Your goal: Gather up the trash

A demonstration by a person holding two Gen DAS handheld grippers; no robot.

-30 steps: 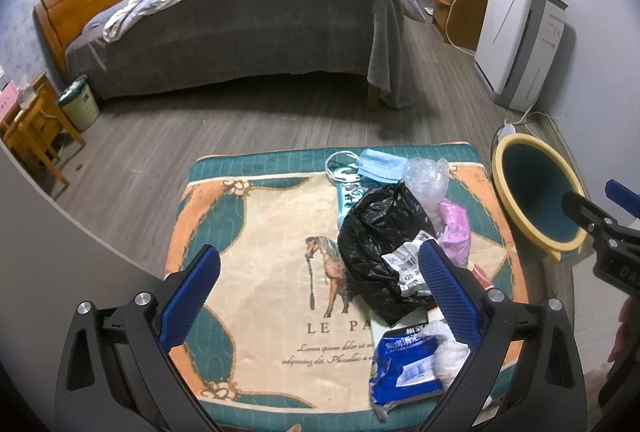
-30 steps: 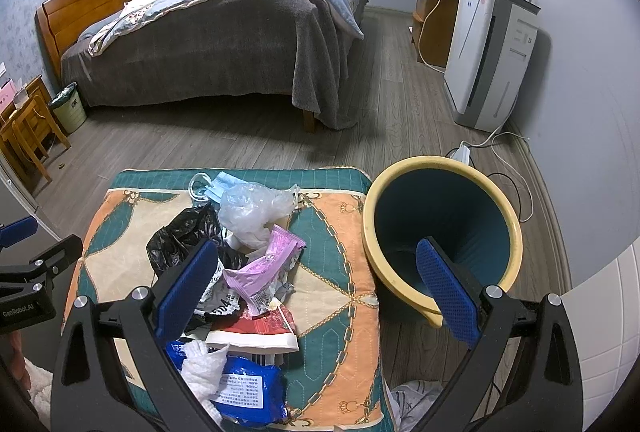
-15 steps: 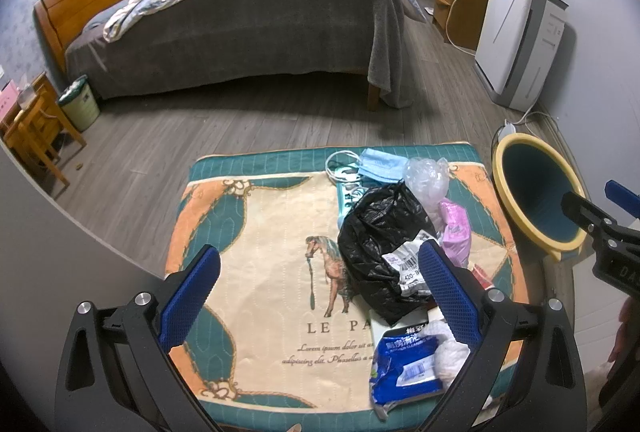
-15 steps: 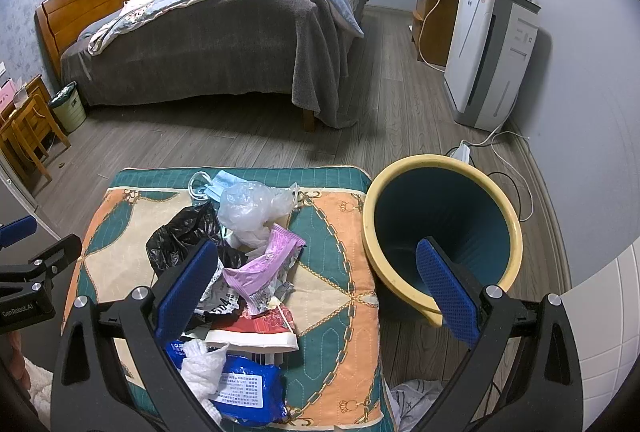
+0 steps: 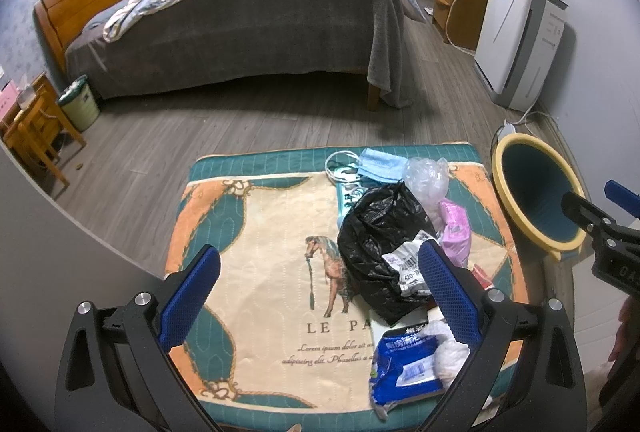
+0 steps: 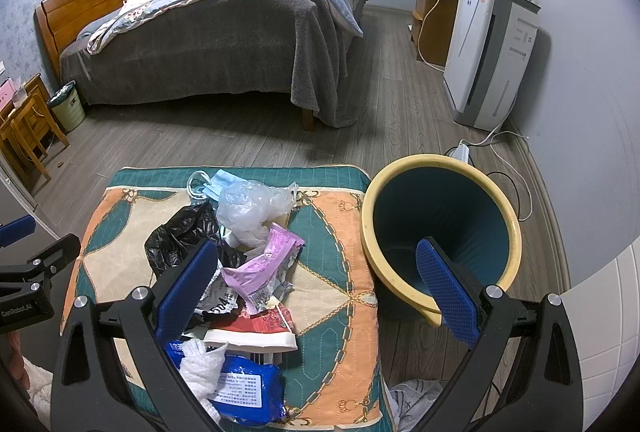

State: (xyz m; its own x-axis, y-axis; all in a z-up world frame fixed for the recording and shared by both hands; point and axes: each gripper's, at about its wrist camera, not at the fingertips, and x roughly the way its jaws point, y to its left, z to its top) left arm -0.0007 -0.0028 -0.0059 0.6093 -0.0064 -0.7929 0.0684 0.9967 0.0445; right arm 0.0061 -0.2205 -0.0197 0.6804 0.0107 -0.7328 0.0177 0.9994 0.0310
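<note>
Bedroom floor, lower frame: one horse-print mat (image 5: pixel 256 272) carries a trash pile — one black bag (image 5: pixel 380 232), one clear bag (image 6: pixel 252 204), one pink wrapper (image 6: pixel 260 268), one blue packet (image 6: pixel 244 388), one face mask (image 5: pixel 380 164). One yellow-rimmed bin (image 6: pixel 440 168) stands just right. Left gripper (image 5: pixel 320 296) and right gripper (image 6: pixel 316 292) hover wide open, empty.

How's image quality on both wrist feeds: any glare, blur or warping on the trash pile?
Left wrist: dim, even light, sharp focus, black bag shows small glints; fisheye bends the floor edges. Right wrist: similarly sharp, clear plastic bag slightly shiny, bin interior dark.
</note>
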